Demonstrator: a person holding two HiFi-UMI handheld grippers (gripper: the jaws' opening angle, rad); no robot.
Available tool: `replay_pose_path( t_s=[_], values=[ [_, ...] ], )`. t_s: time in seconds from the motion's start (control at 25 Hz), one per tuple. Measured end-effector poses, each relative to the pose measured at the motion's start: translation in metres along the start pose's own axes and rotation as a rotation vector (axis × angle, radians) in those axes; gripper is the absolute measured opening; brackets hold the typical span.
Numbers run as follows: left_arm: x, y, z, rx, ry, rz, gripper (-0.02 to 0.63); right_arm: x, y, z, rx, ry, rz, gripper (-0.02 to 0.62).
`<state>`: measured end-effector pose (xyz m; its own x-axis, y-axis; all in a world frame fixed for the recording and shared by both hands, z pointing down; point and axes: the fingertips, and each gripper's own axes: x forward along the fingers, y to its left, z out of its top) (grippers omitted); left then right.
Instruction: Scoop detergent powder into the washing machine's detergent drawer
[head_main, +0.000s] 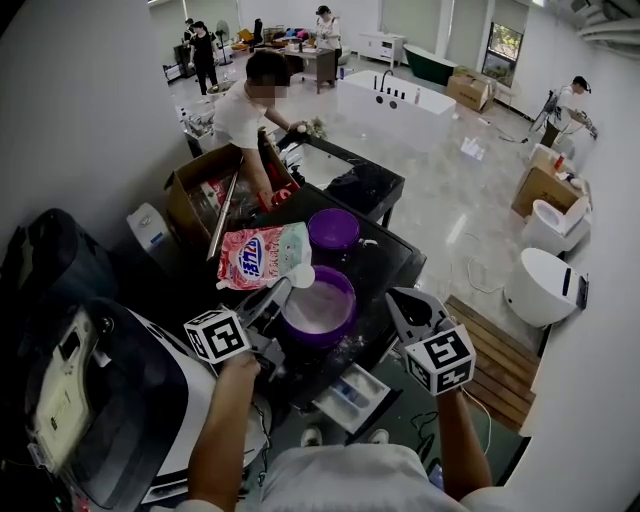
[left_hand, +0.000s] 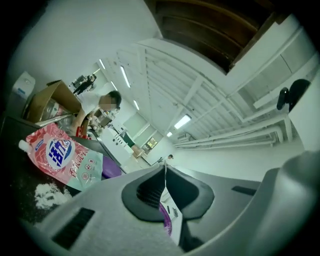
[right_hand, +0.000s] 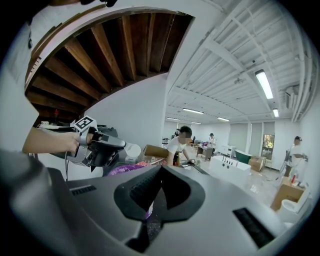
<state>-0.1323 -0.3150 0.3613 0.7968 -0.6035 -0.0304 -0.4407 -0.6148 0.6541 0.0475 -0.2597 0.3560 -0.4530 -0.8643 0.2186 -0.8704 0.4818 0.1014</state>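
A purple bowl of white detergent powder stands on the dark table. My left gripper is shut on the handle of a white scoop, which hangs over the bowl's left rim. In the left gripper view the flat handle shows pinched between the jaws. My right gripper hovers right of the bowl, shut with nothing in it; its jaws meet. The white detergent drawer stands pulled out below the table edge, beside the washing machine.
A pink detergent bag and a purple lid lie behind the bowl. Spilled powder dots the table. A person in a white shirt leans over a cardboard box. A bathtub and toilets stand beyond.
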Motion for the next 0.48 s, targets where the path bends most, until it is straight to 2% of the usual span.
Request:
replay_pose_path(
  t_s=[0.24,0.48],
  values=[
    [-0.011,0.002,-0.008,-0.095,-0.009,-0.041,0.014,-0.007,0.009,0.000,0.000,0.010,-0.029,-0.003],
    [-0.017,-0.006,-0.022,-0.112,0.034,-0.087,0.014,-0.025,0.018,-0.008,0.011,0.035,-0.100,-0.003]
  ],
)
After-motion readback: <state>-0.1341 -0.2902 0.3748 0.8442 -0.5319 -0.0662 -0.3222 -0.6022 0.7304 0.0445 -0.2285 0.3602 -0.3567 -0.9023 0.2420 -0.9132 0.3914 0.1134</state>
